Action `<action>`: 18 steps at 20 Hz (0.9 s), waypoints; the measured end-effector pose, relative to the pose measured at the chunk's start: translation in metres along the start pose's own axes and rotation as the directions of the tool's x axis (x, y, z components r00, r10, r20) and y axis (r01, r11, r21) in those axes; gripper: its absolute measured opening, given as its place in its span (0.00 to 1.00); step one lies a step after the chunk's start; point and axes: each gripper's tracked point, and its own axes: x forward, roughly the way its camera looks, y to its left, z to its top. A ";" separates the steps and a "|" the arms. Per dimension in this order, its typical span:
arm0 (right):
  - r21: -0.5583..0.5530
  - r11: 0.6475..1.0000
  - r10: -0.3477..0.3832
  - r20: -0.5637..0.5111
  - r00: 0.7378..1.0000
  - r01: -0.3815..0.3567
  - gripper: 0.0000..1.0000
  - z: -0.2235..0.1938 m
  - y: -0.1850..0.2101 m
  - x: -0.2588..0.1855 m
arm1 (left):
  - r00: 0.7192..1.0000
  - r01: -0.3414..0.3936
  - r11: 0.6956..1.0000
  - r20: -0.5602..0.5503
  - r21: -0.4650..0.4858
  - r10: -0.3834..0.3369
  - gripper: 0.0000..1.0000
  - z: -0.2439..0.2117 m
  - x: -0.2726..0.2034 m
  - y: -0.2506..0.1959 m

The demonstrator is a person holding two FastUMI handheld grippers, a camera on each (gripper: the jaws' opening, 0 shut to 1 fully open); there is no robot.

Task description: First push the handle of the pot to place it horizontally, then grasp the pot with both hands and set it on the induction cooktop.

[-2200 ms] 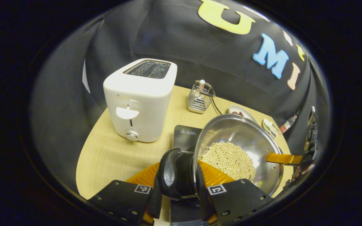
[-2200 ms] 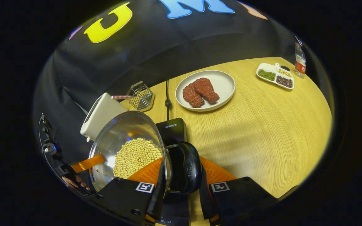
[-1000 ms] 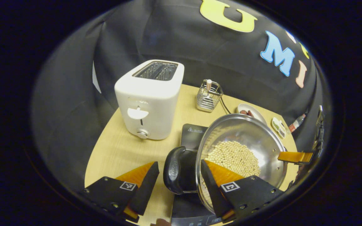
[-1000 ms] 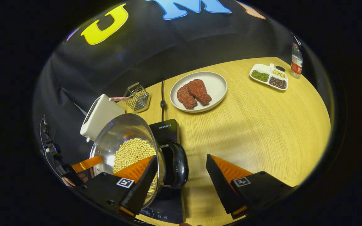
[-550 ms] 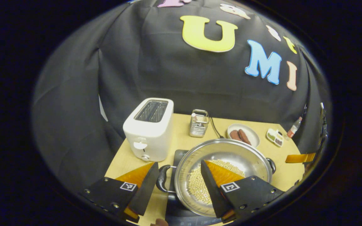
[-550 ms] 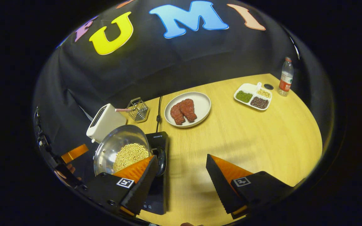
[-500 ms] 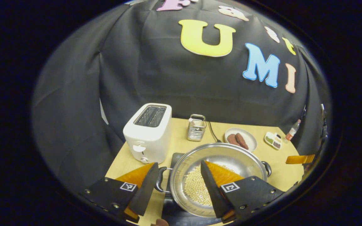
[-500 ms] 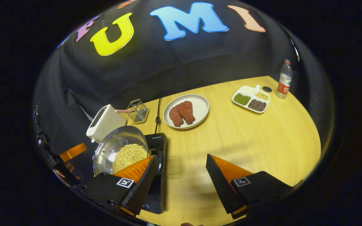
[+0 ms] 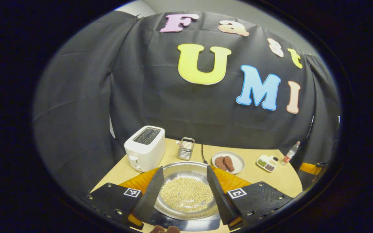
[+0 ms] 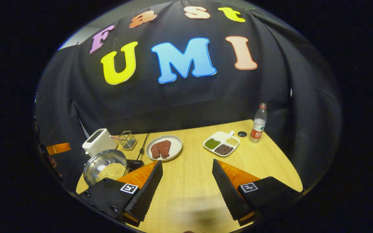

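Note:
The steel pot [image 9: 186,173] holds pale beans and sits on the black induction cooktop [image 9: 186,224]. My left gripper [image 9: 184,169] hangs open well above and behind it, and its fingers cover the pot's side handles. In the right gripper view the pot [image 10: 104,166] is small at the lower left, on the cooktop [image 10: 135,164]. My right gripper [image 10: 186,162] is open over bare table, away from the pot. The left gripper [image 10: 58,148] shows at the far left edge.
On the round wooden table [image 10: 270,161] stand a white toaster [image 10: 96,140], a wire holder [image 10: 127,139], a plate of meat [image 10: 163,147], a divided dish of beans [image 10: 222,144] and a water bottle [image 10: 257,124] with its cap [image 10: 242,133] beside it.
Both grippers opened off the pot's side handles, then pulled back and up. The pot stays on the cooktop and now looks smaller and farther off.

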 end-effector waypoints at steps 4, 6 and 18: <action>-0.025 0.999 -0.033 0.117 0.993 0.036 0.98 0.032 -0.036 -0.034 | 0.992 0.042 0.999 0.121 -0.009 -0.041 0.77 0.030 -0.034 -0.055; -0.024 0.998 -0.062 0.158 0.986 0.066 0.98 0.043 -0.057 -0.047 | 0.986 0.052 0.999 0.158 -0.016 -0.048 0.81 0.038 -0.051 -0.079; 0.004 0.991 -0.130 0.252 0.959 0.134 0.97 0.065 -0.147 -0.109 | 0.976 0.053 0.998 0.209 0.021 -0.056 0.76 0.029 -0.107 -0.188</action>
